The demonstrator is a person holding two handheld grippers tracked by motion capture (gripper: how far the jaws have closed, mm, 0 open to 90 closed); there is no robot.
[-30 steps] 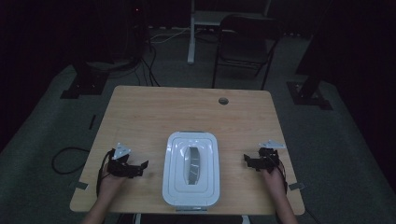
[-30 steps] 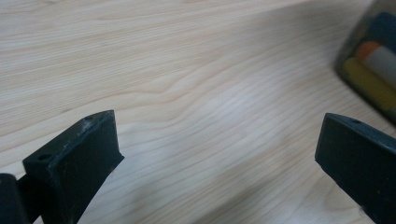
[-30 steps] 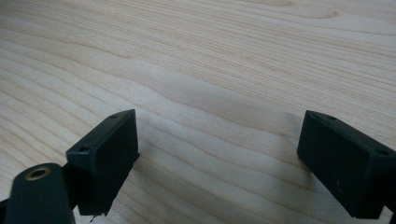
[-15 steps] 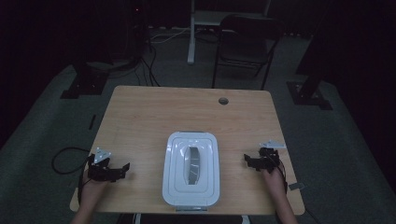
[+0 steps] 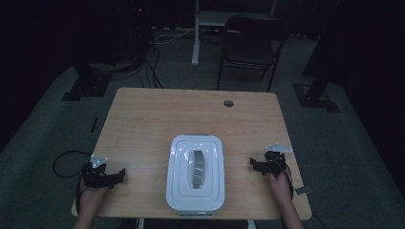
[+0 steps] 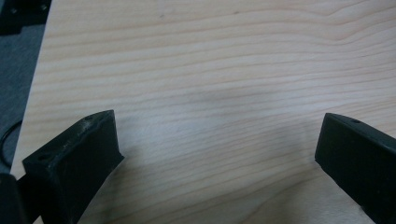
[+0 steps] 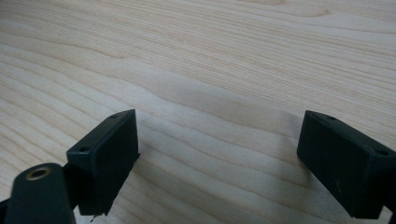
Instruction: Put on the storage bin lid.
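A white lidded box [image 5: 195, 171] with a grey handle in its lid lies on the wooden table [image 5: 191, 114], near the front edge at the middle. My left gripper [image 5: 119, 175] rests at the table's front left corner, well left of the box, open with nothing between its jaws. My right gripper [image 5: 253, 164] sits to the right of the box, a short way off, also open and empty. In the left gripper view the gripper [image 6: 217, 140] has its jaws wide apart over bare wood. The right gripper view shows the same for that gripper [image 7: 219, 140].
A round cable hole [image 5: 228, 103] sits near the table's far edge. A dark chair [image 5: 250, 47] stands behind the table on the floor. Cables [image 5: 64, 160] trail on the carpet at the left. A small grey tag [image 5: 303, 191] lies at the front right edge.
My left gripper has drawn back to the left, away from the box, toward the table's front left corner. The right gripper and the box have stayed put.
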